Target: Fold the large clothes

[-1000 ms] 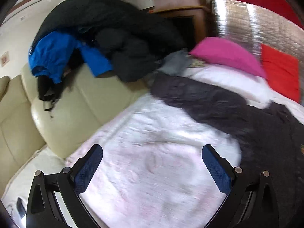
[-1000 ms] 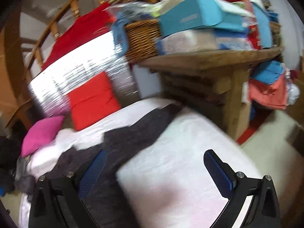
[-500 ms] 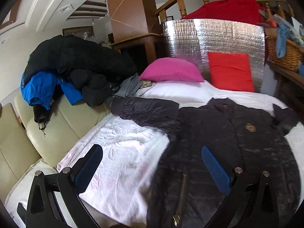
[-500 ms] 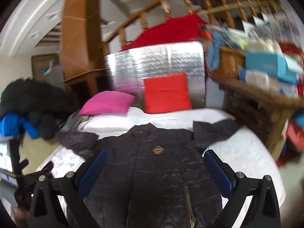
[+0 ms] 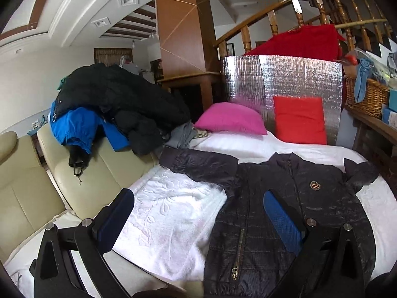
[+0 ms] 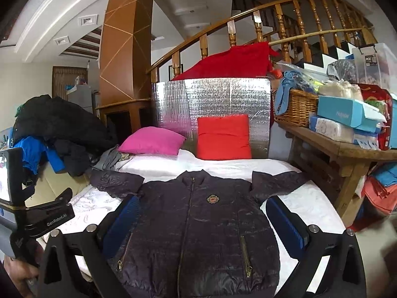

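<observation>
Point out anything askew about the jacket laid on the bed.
The dark jacket lies flat and zipped, but both sleeves are bent short instead of spread; the left one looks crumpled near the bed's edge.

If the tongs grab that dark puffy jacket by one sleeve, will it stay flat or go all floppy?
Probably floppy: the jacket lies limp and wrinkled on the white bedspread, so the rest would likely dangle. Its quilted, puffy look suggests it is light for its size. The shiny fabric may slip in a loose pinch.
</observation>
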A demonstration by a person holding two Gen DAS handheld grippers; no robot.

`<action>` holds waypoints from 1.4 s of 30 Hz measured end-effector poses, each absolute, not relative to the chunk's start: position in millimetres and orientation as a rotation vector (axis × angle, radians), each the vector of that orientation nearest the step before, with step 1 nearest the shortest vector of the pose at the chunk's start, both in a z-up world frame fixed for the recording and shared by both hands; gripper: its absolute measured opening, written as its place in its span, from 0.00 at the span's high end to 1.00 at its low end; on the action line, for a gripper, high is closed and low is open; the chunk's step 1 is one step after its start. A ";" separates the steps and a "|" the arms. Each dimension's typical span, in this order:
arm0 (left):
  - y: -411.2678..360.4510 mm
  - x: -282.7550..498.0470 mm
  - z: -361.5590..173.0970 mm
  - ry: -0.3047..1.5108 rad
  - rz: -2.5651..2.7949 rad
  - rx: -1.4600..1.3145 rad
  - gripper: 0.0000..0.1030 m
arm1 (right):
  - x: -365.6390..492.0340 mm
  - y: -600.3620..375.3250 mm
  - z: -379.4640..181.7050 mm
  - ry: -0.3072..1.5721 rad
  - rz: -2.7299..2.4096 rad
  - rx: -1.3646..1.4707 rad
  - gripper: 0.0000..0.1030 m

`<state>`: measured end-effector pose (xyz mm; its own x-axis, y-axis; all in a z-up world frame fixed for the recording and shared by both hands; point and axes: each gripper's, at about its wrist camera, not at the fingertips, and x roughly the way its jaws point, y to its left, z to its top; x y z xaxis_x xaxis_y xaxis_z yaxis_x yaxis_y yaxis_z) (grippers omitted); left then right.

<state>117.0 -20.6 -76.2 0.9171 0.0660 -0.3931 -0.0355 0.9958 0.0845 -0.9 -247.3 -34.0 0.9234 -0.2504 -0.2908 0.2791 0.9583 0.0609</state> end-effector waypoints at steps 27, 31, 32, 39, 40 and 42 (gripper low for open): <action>-14.5 116.1 -79.3 0.412 0.061 0.069 0.00 | 5.3 -251.5 -44.3 0.311 -0.311 0.120 0.00; -14.1 117.7 -79.7 0.414 0.065 0.067 0.00 | 6.7 -251.9 -44.1 0.310 -0.314 0.120 0.00; -13.3 118.1 -79.7 0.415 0.065 0.067 0.00 | 7.1 -252.2 -44.1 0.310 -0.314 0.120 0.00; -11.9 121.6 -82.2 0.418 0.064 0.068 0.00 | 11.7 -257.2 -44.3 0.315 -0.316 0.119 0.00; -12.0 125.5 -84.2 0.429 0.058 0.064 0.00 | 14.5 -262.2 -44.9 0.319 -0.317 0.124 0.00; -13.7 140.1 -91.7 0.479 0.025 0.057 0.00 | 21.3 -279.3 -47.1 0.330 -0.322 0.130 0.00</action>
